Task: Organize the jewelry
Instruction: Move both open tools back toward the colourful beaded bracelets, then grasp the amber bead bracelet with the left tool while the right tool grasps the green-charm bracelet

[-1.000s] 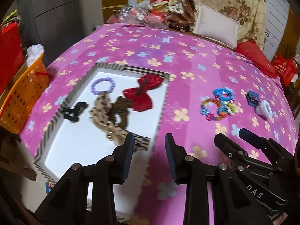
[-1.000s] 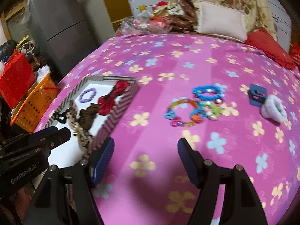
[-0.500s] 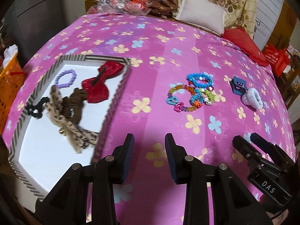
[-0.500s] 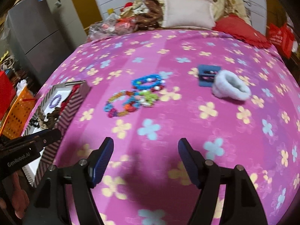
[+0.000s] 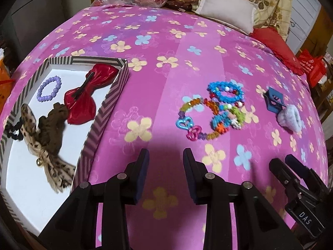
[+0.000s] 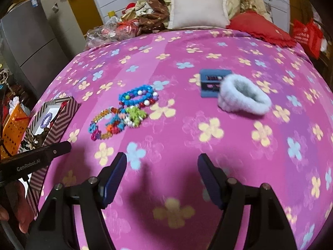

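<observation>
A striped box on the pink flowered bed holds a red bow, a purple bead bracelet, a brown scrunchie and a leopard bow. Colourful bead bracelets lie in a pile on the cover, also in the right wrist view. A blue clip and a fluffy white scrunchie lie further right. My left gripper is open and empty, in front of the bracelets. My right gripper is open and empty, short of the scrunchie.
A white pillow, a red cushion and piled clothes and bags lie at the head of the bed. An orange basket and a grey cabinet stand to the left, off the bed.
Both grippers have swung right, away from the box and towards the loose items. The bracelets, clip and white scrunchie now sit nearer the middle of both views. Both stay open.
</observation>
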Action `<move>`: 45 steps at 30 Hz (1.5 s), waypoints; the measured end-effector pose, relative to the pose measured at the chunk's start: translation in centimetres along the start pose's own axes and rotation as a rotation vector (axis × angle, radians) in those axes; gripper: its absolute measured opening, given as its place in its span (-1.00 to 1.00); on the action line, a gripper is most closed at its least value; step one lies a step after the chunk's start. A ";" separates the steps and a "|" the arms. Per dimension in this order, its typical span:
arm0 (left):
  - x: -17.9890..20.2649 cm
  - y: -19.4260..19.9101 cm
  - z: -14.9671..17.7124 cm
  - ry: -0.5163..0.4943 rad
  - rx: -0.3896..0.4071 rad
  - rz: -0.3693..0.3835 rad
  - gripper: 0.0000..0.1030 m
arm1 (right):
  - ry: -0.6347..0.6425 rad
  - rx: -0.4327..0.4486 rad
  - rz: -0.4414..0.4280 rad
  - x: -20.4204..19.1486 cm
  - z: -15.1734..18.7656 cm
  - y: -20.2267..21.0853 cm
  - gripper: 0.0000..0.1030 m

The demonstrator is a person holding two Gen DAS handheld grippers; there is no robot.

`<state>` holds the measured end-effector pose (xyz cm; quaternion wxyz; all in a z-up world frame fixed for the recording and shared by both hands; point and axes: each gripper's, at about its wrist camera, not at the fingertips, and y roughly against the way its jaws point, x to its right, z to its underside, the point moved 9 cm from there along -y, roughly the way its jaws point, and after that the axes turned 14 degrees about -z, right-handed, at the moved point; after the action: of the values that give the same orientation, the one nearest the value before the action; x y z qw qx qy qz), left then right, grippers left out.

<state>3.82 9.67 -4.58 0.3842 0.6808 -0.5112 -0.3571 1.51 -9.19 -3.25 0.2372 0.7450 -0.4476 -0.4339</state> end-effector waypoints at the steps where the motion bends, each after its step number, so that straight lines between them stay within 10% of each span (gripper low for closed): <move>1: 0.0 -0.3 -0.2 0.002 -0.003 -0.003 -0.43 | 0.009 -0.002 -0.005 -0.2 -0.3 -0.4 0.43; 15: -0.2 -2.6 -2.3 0.019 -0.015 0.008 -0.43 | 0.096 -0.053 -0.038 -1.6 -4.3 -8.1 -0.16; 19: 0.6 -3.1 -2.7 0.009 -0.015 0.025 -0.43 | 0.158 -0.068 0.029 -1.1 -4.1 -7.9 -0.83; 28: 2.9 -4.1 -3.5 -0.032 0.012 0.017 -0.43 | 0.089 -0.060 -0.035 1.1 -3.5 -5.8 -0.80; 33: 3.0 -4.3 -3.9 -0.042 0.024 0.000 -0.42 | 0.096 -0.020 -0.092 -0.2 -4.4 -5.7 -0.21; 45: 4.5 -4.7 -4.5 -0.124 0.081 -0.002 -0.28 | 0.110 -0.022 -0.063 -0.9 -5.2 -8.4 -0.41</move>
<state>10.76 6.88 -7.09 0.3238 0.6729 -0.5475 -0.3778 9.63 -4.48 -6.44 0.2558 0.7790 -0.4052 -0.4045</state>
